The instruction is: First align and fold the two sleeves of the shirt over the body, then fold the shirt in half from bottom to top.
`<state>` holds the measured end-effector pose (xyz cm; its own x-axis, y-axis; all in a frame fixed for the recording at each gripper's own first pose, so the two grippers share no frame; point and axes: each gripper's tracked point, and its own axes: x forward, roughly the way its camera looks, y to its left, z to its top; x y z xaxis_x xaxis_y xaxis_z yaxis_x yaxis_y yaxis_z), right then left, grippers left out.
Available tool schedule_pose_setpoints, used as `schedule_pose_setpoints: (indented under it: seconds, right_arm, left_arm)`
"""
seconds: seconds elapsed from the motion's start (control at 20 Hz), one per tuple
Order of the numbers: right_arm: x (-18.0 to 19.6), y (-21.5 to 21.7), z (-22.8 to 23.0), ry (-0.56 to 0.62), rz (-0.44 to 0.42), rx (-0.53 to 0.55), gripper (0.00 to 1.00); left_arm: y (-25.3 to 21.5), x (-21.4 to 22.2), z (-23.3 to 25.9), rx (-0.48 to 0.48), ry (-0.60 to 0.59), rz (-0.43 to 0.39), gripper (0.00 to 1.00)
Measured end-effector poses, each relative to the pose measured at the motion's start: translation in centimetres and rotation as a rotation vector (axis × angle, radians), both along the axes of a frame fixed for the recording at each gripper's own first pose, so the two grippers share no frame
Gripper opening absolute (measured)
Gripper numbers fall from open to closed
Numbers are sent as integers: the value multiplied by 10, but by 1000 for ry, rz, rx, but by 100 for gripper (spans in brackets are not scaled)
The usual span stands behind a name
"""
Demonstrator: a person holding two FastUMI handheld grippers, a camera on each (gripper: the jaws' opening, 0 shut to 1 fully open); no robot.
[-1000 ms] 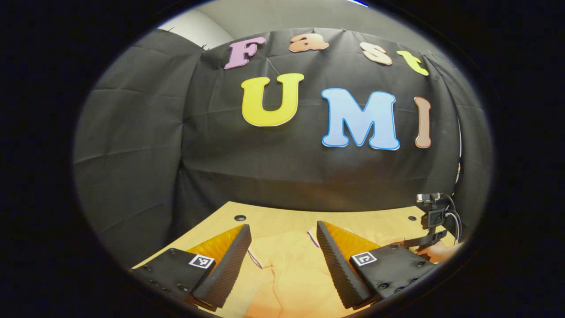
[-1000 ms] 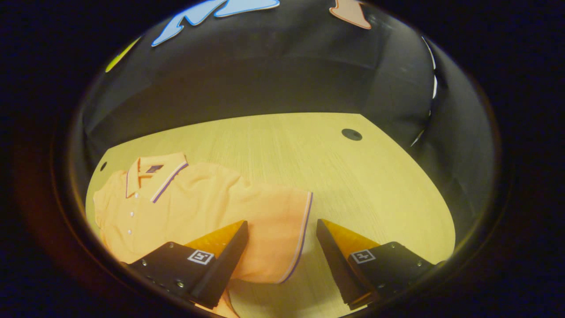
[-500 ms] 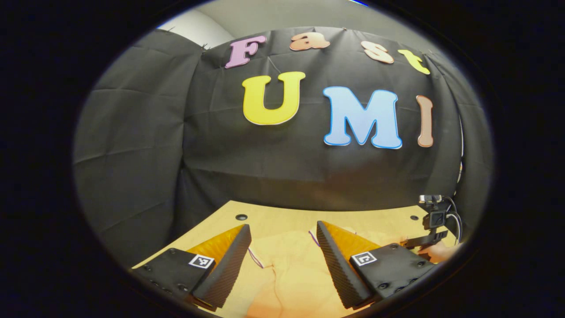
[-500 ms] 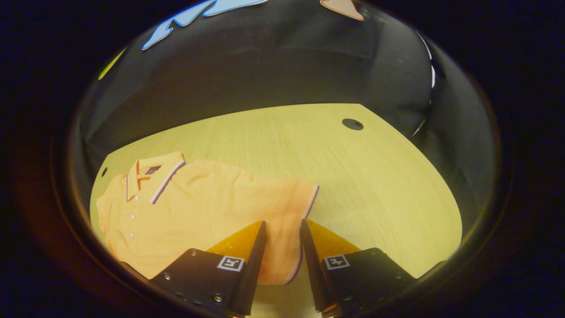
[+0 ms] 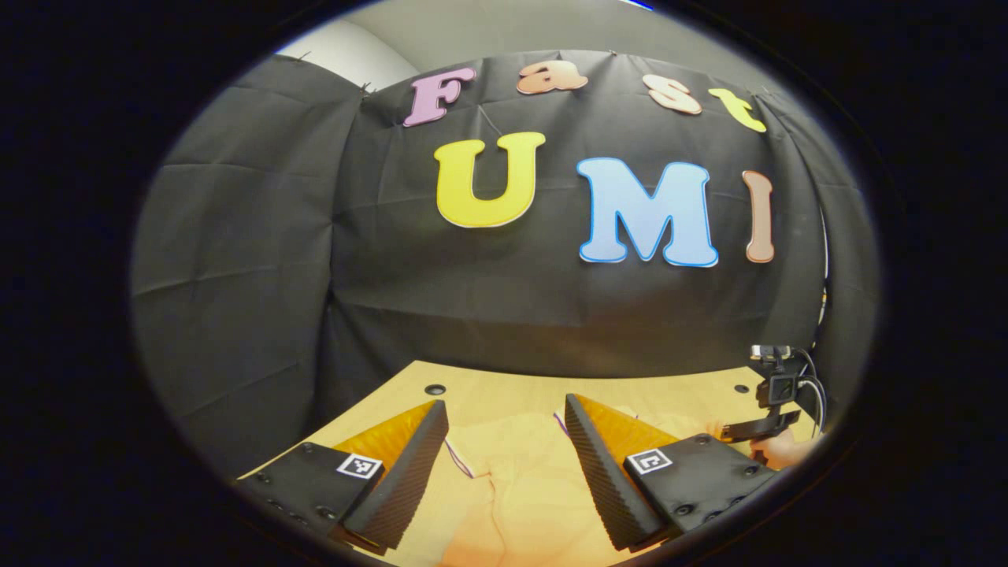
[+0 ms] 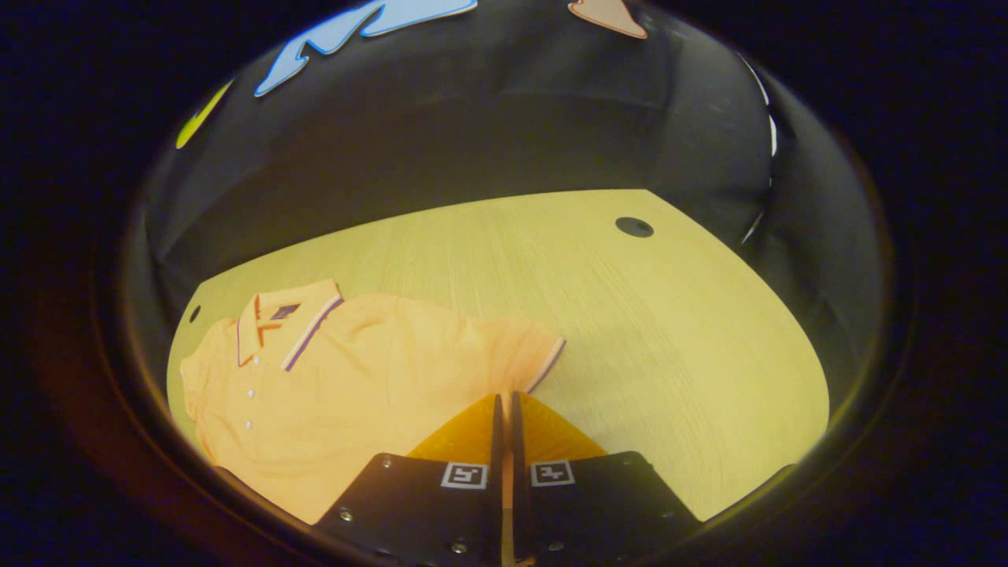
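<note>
right hand-held gripper (image 6: 504, 409): pinched tight on the polo shirt's (image 6: 354, 386) sleeve (image 6: 520, 354);
left hand-held gripper (image 5: 504, 453): fingers spread above shirt on desk (image 6: 630, 331)

Black cloth wall (image 5: 512, 291) hangs creased behind a pale wooden table (image 6: 630, 315) with round holes; a light wall (image 5: 504, 31) shows above.

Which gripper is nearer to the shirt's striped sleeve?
The right gripper: its fingers are shut on the sleeve. The left gripper hangs open above another part of the shirt, touching nothing.
</note>
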<state>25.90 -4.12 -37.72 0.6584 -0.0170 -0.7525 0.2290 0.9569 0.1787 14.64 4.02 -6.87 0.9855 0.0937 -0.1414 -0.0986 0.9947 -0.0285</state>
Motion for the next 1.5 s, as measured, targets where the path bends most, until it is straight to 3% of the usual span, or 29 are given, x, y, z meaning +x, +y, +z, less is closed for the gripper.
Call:
schedule_pose_setpoints:
  seconds: [0.45, 0.9, 1.3, 1.5]
  right_arm:
    - [10, 40, 56, -150, 198, -57, 6]
    - [7, 95, 52, -131, 353, -73, 6]
    - [0, 104, 37, -59, 353, -94, 8]
    - [-5, 106, 46, -60, 321, -84, 20]
  left_arm:
    - [-12, -10, 0, -11, -11, 8, 97]
    - [12, -15, 2, -10, -25, 31, 97]
    - [33, 4, -8, -17, -13, -13, 97]
    - [39, 16, -15, -26, -6, -50, 97]
